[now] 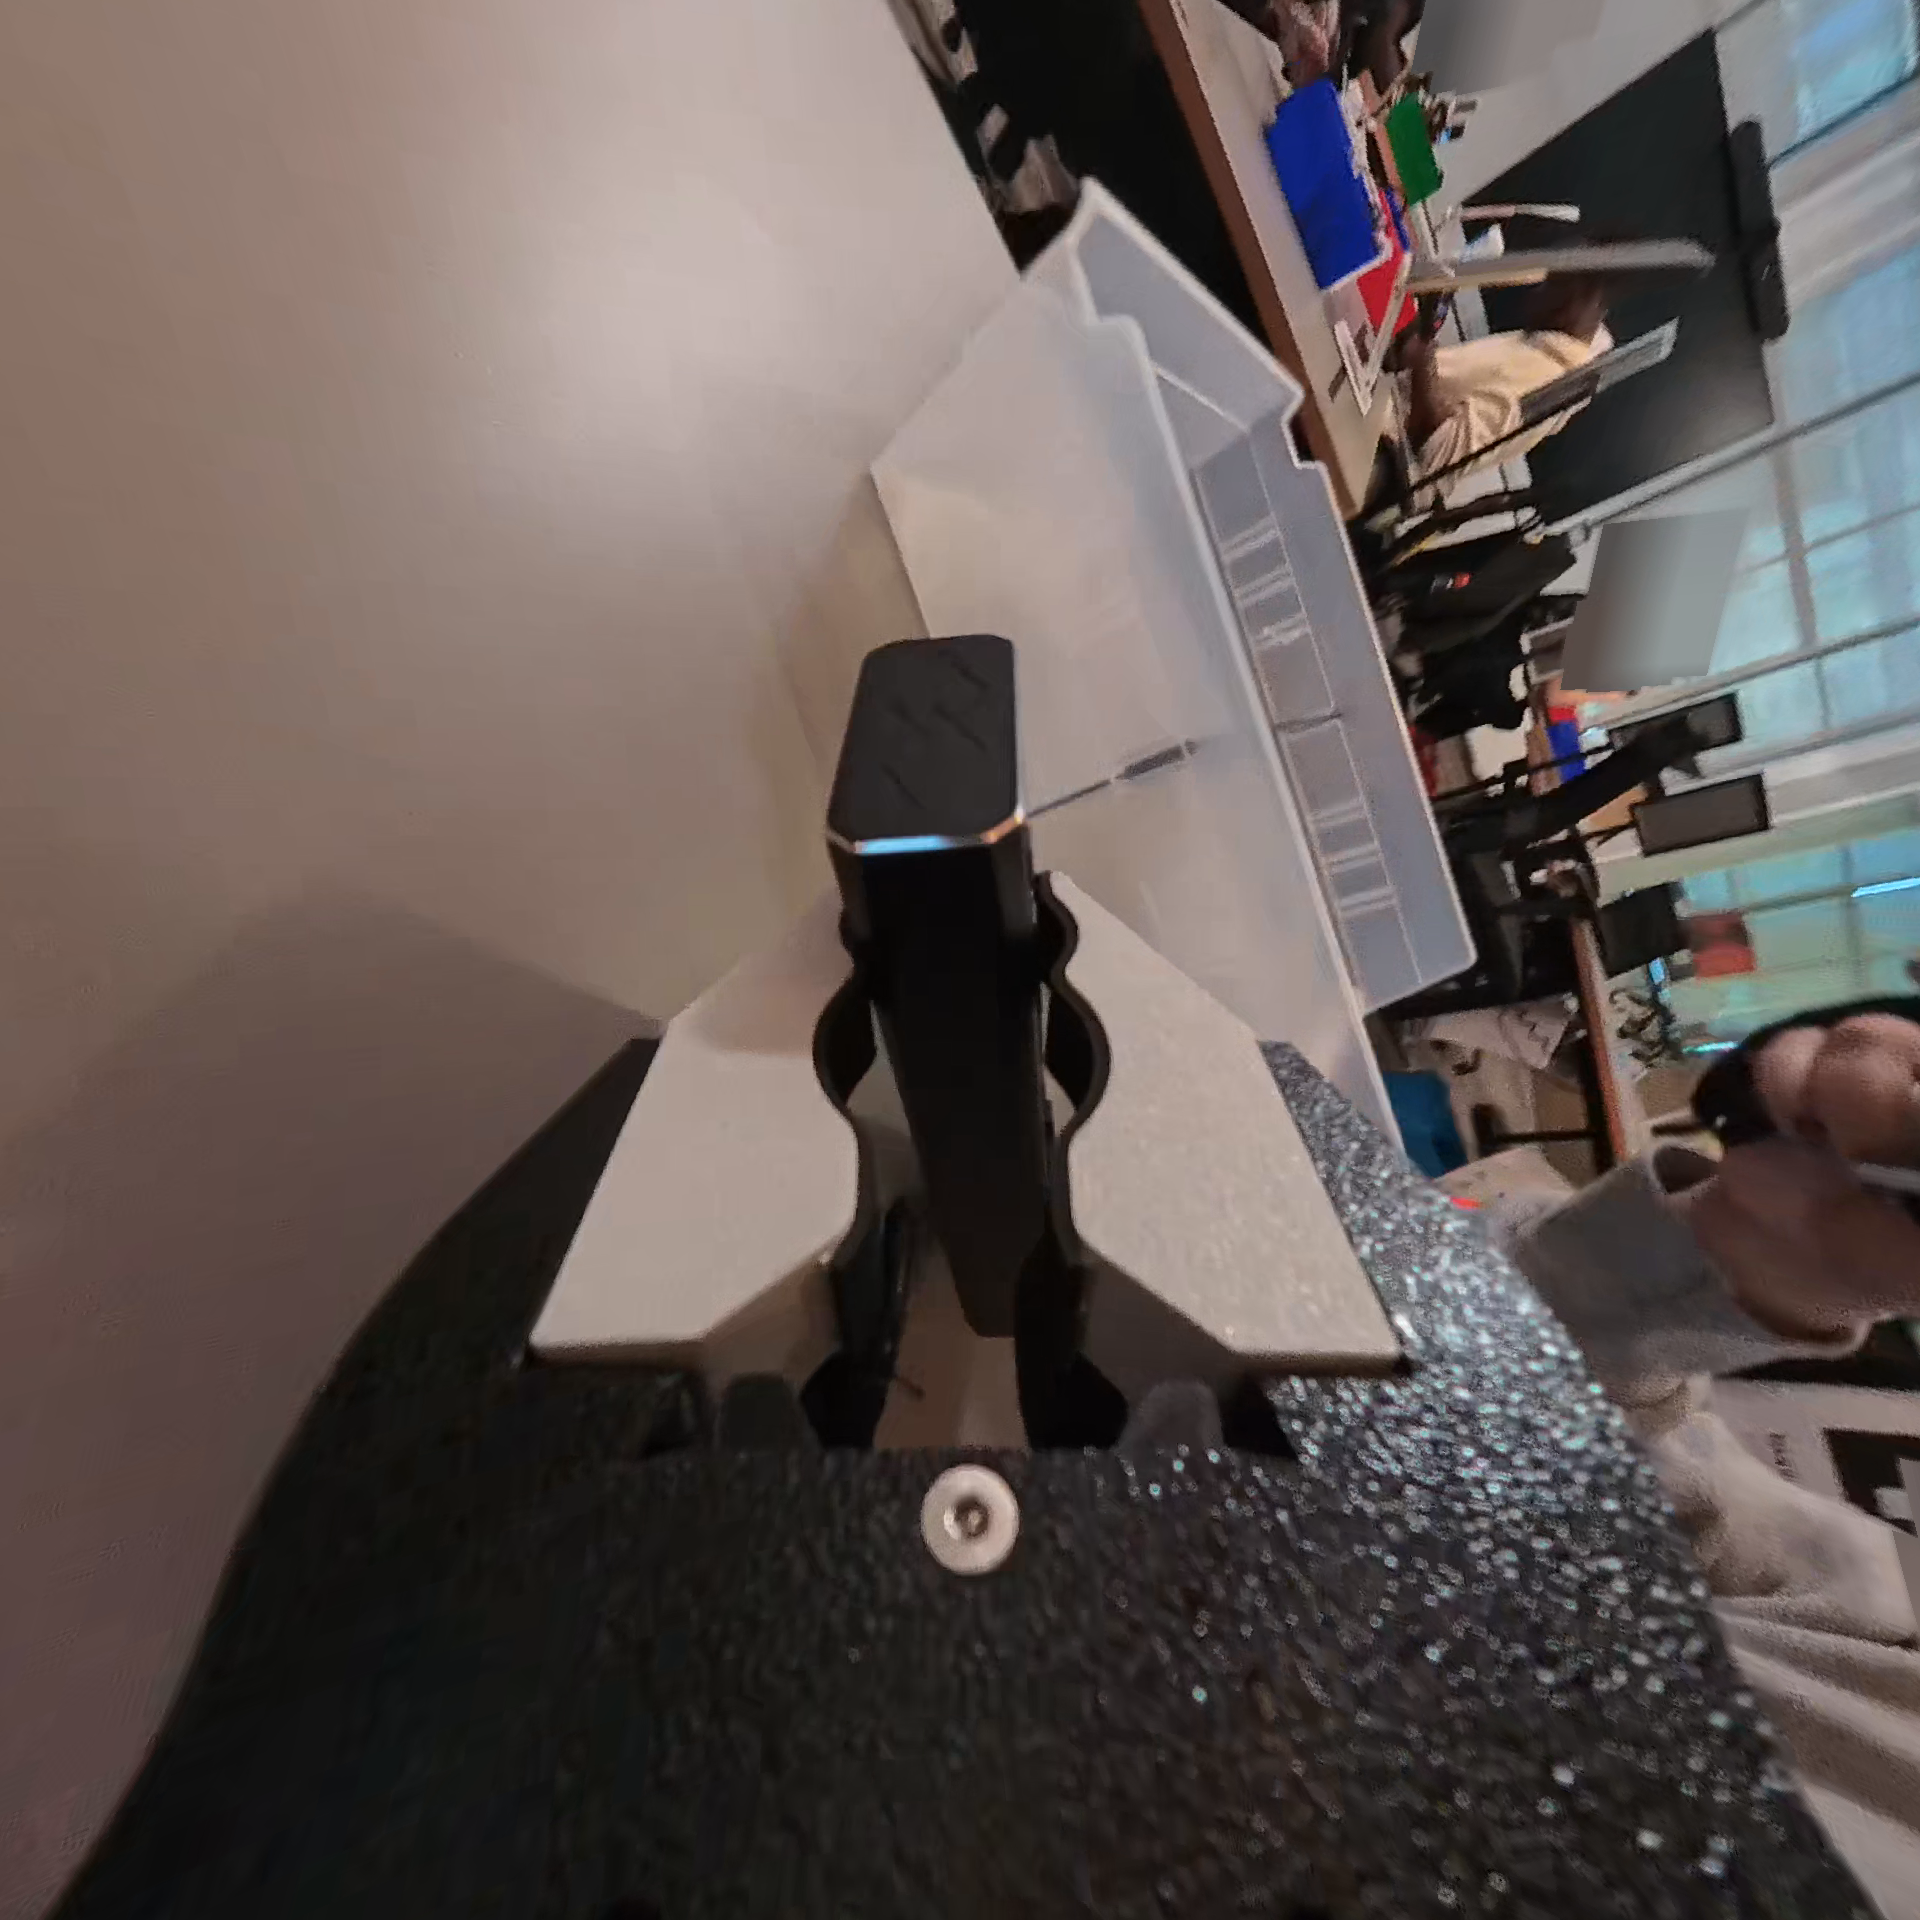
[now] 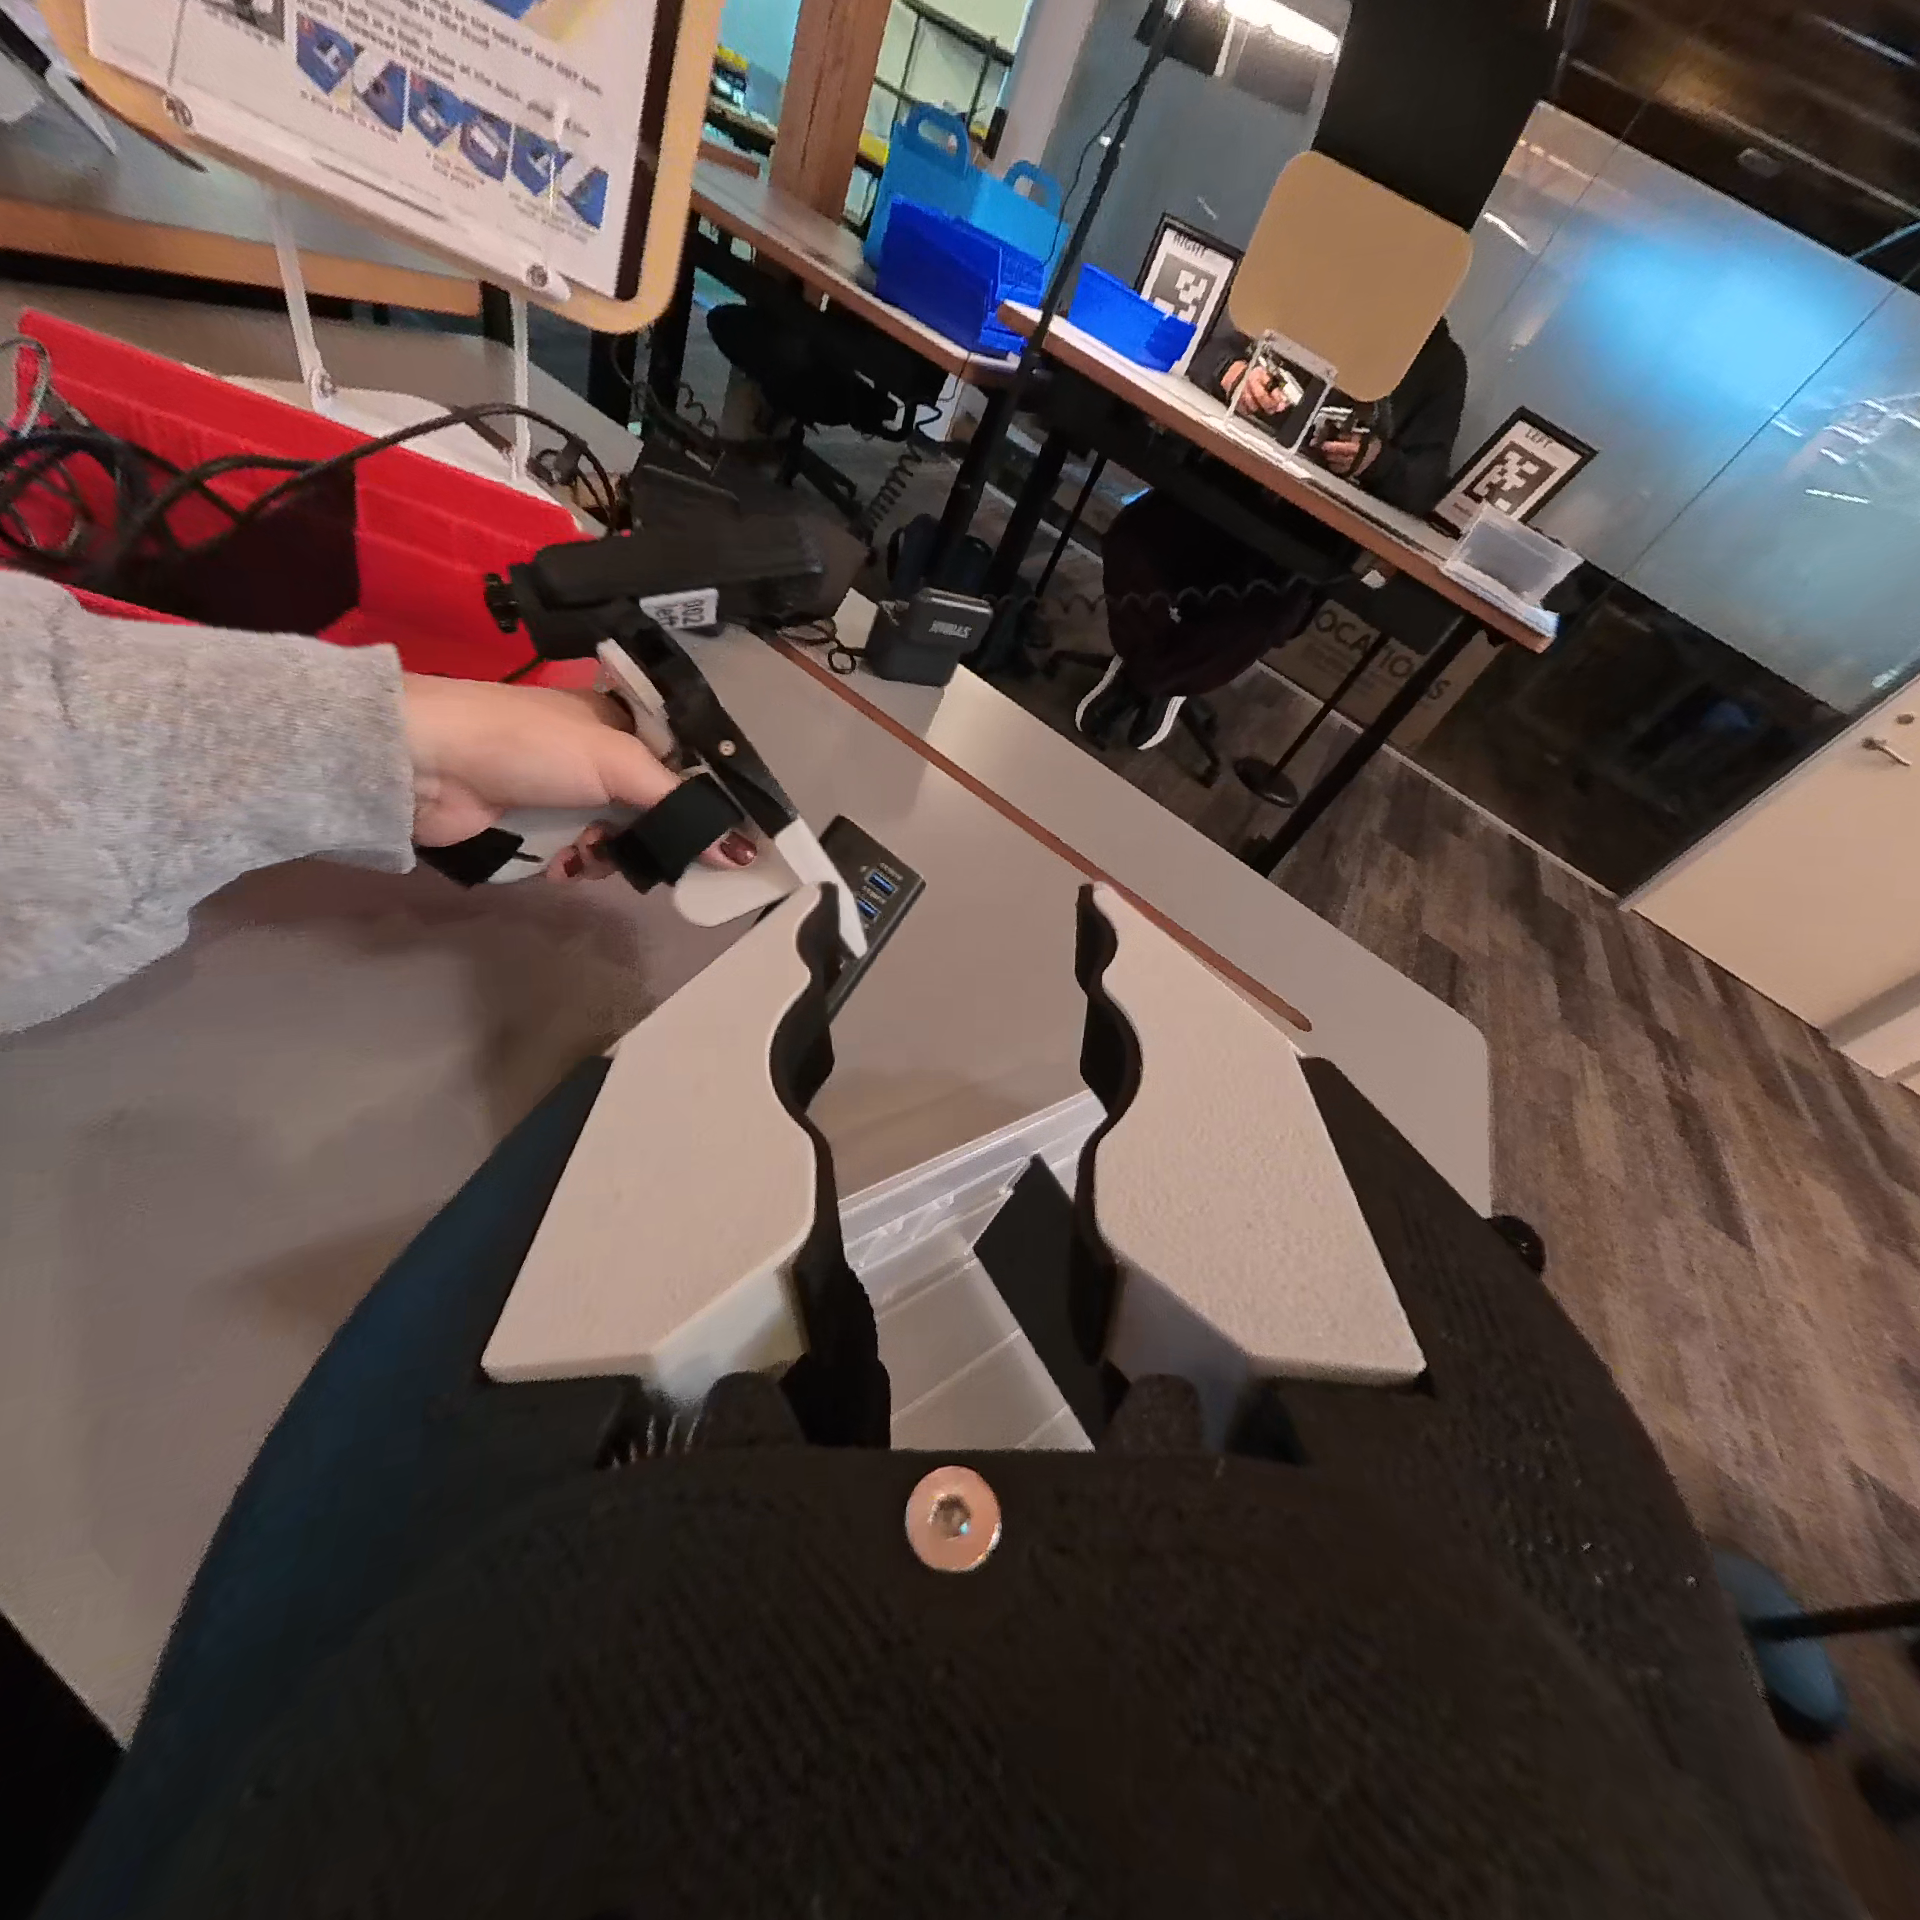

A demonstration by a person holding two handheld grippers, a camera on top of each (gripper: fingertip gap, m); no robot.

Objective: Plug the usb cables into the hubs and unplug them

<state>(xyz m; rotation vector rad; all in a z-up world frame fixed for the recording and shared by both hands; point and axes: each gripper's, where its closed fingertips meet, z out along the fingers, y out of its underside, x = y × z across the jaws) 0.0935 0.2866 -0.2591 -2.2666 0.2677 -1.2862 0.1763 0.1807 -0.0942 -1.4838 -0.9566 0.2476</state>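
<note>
Hub (image 1: 940, 935), black and slim, is clamped upright between the fingers of the left gripper (image 1: 940, 914), its patterned end pointing away over the pale table (image 1: 416, 520) toward a clear plastic bin (image 1: 1195, 675). Right gripper (image 2: 951, 914) hovers above the table edge with fingers spread apart and nothing between them. From the right wrist view, a hand (image 2: 520, 769) in a grey sleeve (image 2: 187, 790) holds the other gripper against the hub, whose blue ports (image 2: 883, 894) face outward; a red bin (image 2: 416, 520) sits behind.
</note>
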